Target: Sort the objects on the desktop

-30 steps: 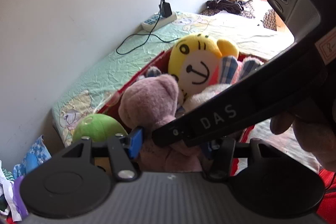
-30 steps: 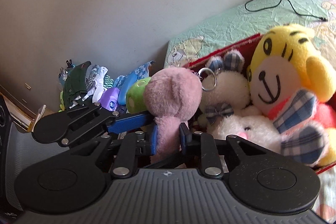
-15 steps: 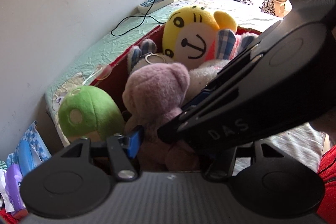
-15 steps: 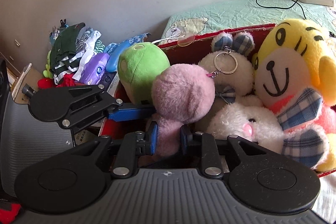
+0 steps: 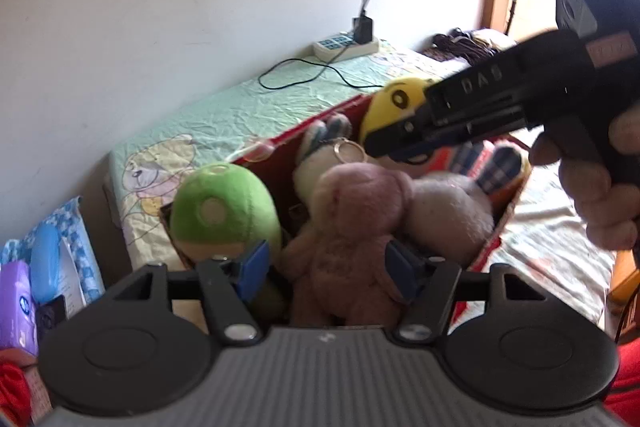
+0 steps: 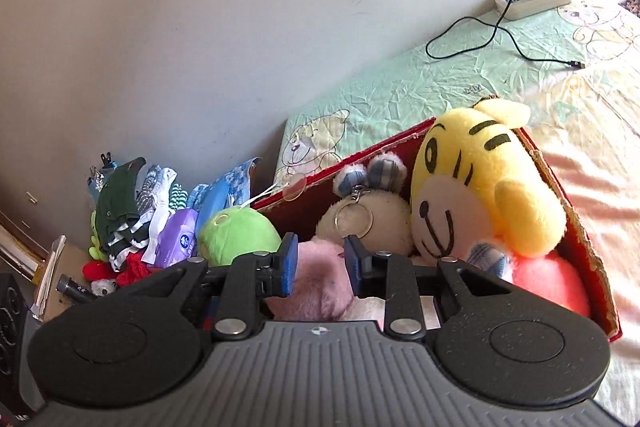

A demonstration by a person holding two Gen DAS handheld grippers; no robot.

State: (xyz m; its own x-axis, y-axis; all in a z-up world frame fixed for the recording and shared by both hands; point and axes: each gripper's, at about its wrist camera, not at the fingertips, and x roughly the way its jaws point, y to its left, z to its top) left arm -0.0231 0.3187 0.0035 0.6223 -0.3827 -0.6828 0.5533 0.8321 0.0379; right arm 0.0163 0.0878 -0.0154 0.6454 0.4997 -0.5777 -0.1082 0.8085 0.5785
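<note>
Two grippers open: left gripper [image 5: 324,269] straddles pink plush bear [image 5: 356,223], upright in red box [image 6: 580,247]; right gripper [image 6: 318,269] hovers above its head, empty, farther off.

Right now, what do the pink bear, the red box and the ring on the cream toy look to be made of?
Pink bear: soft plush fabric, matte, with fuzzy pile. Red box: likely cardboard with a red facing; its rim is frayed and shows a brown core. Ring on the cream toy: probably metal, thin and shiny, a split key ring by its look.
</note>
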